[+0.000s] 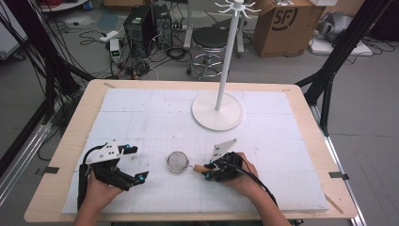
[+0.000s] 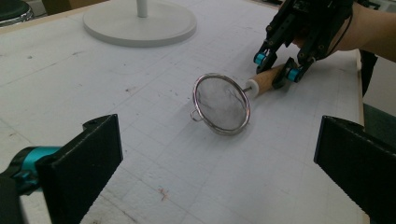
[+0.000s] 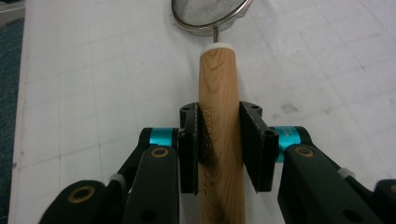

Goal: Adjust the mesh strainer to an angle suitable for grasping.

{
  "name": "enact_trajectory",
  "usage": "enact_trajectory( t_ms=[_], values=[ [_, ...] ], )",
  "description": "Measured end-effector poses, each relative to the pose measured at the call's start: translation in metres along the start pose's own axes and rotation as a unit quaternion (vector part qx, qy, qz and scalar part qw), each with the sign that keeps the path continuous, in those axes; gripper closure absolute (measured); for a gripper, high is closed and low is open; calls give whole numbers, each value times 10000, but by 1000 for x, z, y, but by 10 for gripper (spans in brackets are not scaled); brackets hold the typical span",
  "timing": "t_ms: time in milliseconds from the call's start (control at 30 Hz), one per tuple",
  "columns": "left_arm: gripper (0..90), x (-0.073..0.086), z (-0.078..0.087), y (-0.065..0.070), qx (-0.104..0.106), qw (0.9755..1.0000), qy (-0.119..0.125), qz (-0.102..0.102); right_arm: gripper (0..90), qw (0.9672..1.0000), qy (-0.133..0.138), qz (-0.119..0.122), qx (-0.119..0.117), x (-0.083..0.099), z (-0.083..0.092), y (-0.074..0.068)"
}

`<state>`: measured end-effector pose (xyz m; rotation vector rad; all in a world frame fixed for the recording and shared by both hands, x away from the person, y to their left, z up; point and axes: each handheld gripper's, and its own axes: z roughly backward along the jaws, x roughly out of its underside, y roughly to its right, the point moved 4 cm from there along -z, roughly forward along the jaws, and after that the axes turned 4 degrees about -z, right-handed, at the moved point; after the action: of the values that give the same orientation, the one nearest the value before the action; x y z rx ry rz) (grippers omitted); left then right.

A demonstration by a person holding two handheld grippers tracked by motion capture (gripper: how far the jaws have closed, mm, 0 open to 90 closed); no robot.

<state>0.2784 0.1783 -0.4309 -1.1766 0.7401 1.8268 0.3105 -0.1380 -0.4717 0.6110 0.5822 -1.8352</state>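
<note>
Progress note, mid-run. My right gripper (image 1: 207, 170) is clamped on the wooden handle (image 3: 219, 140) of the small mesh strainer (image 1: 178, 161); in the right gripper view both pads press flat against the handle's sides, about midway along its length, with the mesh bowl beyond the handle's far end at 12 o'clock. So the grasp step looks done.

Position of the strainer: near the front middle of the table (image 1: 66, 136), on the white foam mat (image 1: 141, 113), with the bowl at 9 o'clock from my right gripper. In the left gripper view the bowl (image 2: 222, 103) is tilted up on its rim, its small hook loop low and near the mat. Whether the rim touches the mat or is just clear of it, I cannot tell.

My left gripper (image 1: 133, 164) rests on the mat at 9 o'clock from the strainer, well apart from it, jaws spread wide and holding nothing.

The white hanging stand (image 1: 217, 110) is at 1 o'clock from the strainer, toward the far side of the table, well apart. Its hooks at the top carry nothing.

Judgement: early stage. Left to do, as I read it: raise the strainer, carry it to the stand, catch the loop on a hook, release.
</note>
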Motion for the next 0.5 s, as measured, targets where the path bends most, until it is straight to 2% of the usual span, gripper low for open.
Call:
enact_trajectory(
  t_ms=[200,367,500],
  values=[
    [16,0,-2,1,12,10000,-27,-6,700,9998,-25,153,-143,-13,-12,-9],
    [16,1,-1,1,10,10000,-39,0,699,9988,-60,377,-298,-29,-28,-22],
    [16,2,-1,0,12,10000,-19,20,696,9988,-47,420,-239,-32,-30,-24]
  ],
)
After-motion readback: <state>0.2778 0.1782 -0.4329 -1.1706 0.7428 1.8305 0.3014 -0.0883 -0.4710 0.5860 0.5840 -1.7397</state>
